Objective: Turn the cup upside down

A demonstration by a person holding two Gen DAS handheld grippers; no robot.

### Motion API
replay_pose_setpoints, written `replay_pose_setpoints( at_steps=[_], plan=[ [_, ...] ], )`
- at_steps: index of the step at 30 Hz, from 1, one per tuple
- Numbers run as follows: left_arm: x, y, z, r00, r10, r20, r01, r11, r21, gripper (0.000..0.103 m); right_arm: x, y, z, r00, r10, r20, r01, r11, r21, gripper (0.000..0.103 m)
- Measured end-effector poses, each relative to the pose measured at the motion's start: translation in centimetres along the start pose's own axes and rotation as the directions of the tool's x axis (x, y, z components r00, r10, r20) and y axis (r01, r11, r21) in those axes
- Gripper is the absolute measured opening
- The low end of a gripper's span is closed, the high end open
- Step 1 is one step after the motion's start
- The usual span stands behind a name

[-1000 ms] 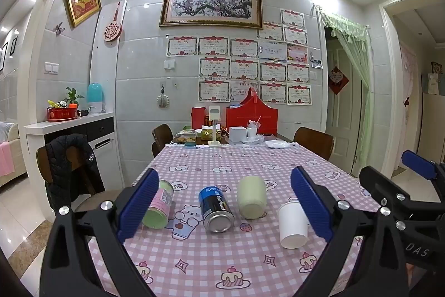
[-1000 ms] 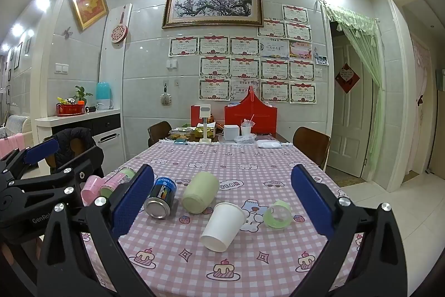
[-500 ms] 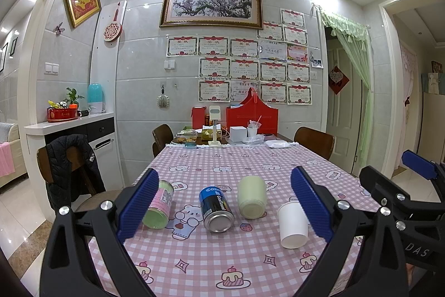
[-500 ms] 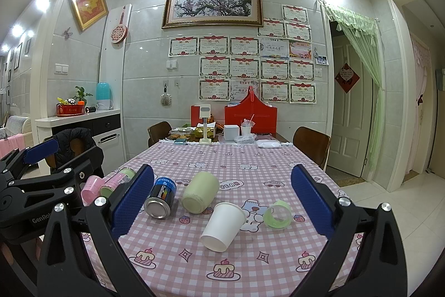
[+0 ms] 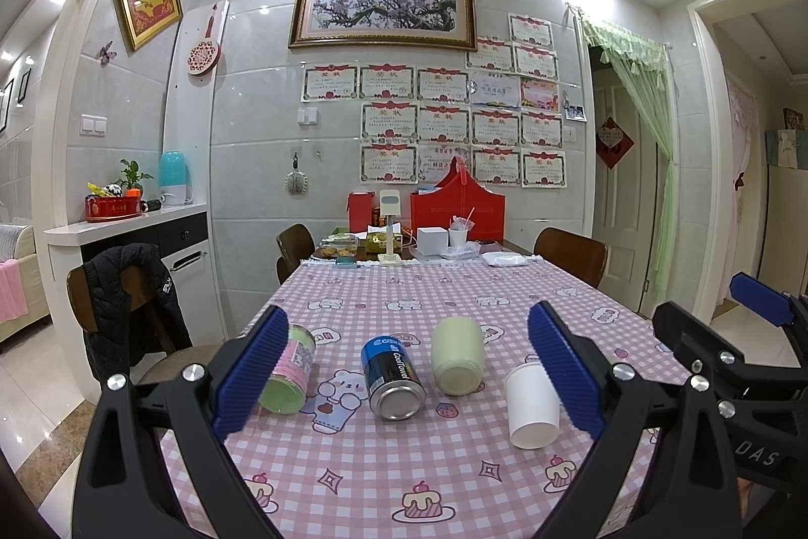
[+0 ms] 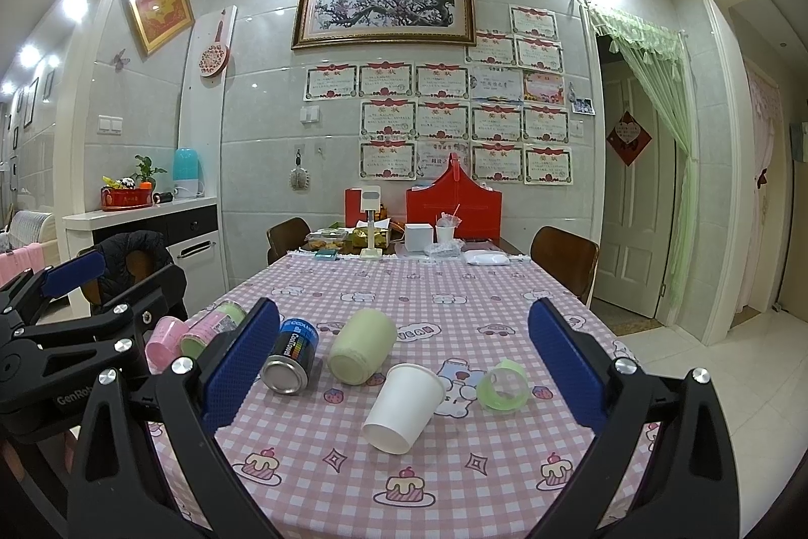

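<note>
Paper cup (image 6: pixel 404 407) is the thing to turn over: white, thin-walled, lying on its side on the pink checked tablecloth (image 6: pixel 454 301), just below the middle of the right wrist frame, and at lower right of centre in the left wrist frame (image 5: pixel 533 405). In the right view its wider end points toward the upper right of the frame and its narrower end toward the lens; whether that near end is the closed base, I cannot tell for certain.

By its look, it should be very light and soft in the wall, so a hard squeeze would probably crush it, and a light one may let it slip or roll away. The best hold is likely across the body near the middle, pads on opposite sides, closing gently.

The right gripper (image 6: pixel 404 362) is spread wide with nothing between its blue pads, and the cup lies in the gap ahead of it, untouched. The left gripper (image 5: pixel 404 367) is likewise wide apart and empty.

Neighbours to mind, all lying on the cloth:
- pale green jar (image 6: pixel 362 347), near the cup, to its upper left in the right view
- blue can (image 6: pixel 292 357), left of the jar
- green tape ring (image 6: pixel 503 386), close to the cup's right
- pink-labelled can (image 5: pixel 288 375), at the left of the left wrist frame

A wide approach could knock the jar or ring, and both look free to roll
</note>
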State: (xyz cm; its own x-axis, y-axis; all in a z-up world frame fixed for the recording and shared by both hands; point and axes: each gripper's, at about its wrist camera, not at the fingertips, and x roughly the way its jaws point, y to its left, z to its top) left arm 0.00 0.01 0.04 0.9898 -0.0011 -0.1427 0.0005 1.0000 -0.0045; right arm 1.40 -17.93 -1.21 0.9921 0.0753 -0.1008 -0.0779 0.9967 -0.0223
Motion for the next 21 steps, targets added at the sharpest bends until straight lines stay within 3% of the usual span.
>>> replay_pose_setpoints(
  at_steps=[21],
  plan=[
    [0.2, 0.3, -0.7, 1.0, 0.0, -0.009, 0.0, 1.0, 0.002, 0.094, 0.7, 0.1, -1.1, 1.0, -0.001, -0.008, 0.001, 1.0, 0.003, 0.095]
  ],
)
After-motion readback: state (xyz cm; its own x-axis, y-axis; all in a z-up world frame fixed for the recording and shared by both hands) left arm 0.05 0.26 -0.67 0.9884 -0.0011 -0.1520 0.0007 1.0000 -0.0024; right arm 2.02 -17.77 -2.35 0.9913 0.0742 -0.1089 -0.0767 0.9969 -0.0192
